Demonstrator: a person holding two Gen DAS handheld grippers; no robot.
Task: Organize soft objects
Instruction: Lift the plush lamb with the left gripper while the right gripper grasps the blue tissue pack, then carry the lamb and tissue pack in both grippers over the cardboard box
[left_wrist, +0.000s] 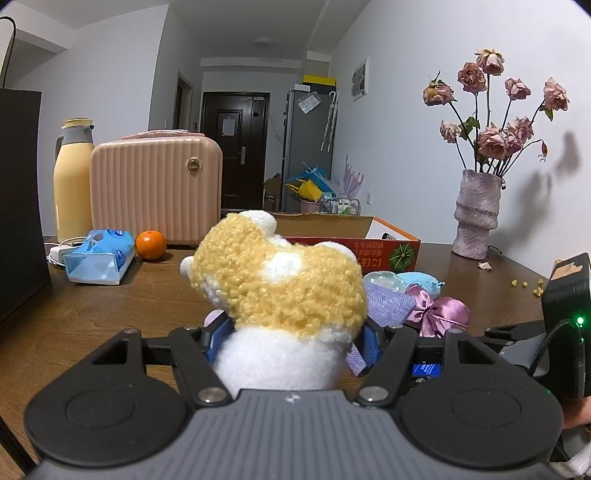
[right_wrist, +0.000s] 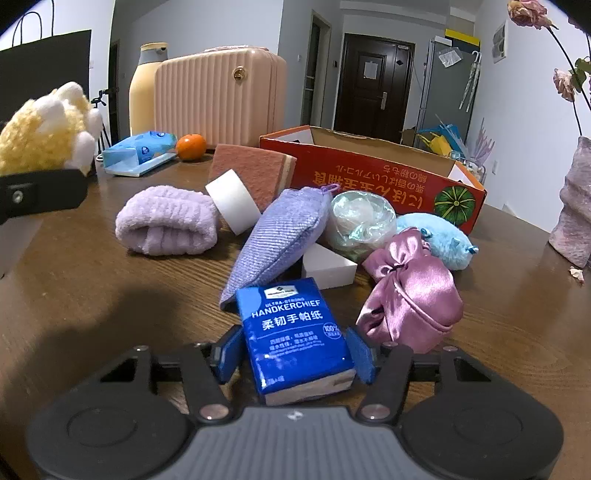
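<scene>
My left gripper (left_wrist: 291, 339) is shut on a yellow and white plush toy (left_wrist: 280, 280), held above the wooden table (left_wrist: 92, 317). My right gripper (right_wrist: 295, 350) has both blue pads against the sides of a blue handkerchief pack (right_wrist: 291, 332) low over the table. Beyond it lies a heap of soft things: a purple cloth (right_wrist: 280, 236), a lilac rolled towel (right_wrist: 166, 225), a pink satin pouch (right_wrist: 410, 291), a blue plush (right_wrist: 439, 240), a crumpled clear bag (right_wrist: 360, 218), white foam blocks (right_wrist: 232, 201) and a pink sponge (right_wrist: 255, 170). An open orange cardboard box (right_wrist: 369, 173) stands behind them.
At the back left stand a pink ribbed case (right_wrist: 221, 96), a yellow thermos (right_wrist: 144, 85), a blue tissue pack (right_wrist: 140, 151) and an orange (right_wrist: 191, 146). A vase of dried roses (left_wrist: 476, 214) stands at the right by the wall. A black bag (left_wrist: 18, 203) is at the far left.
</scene>
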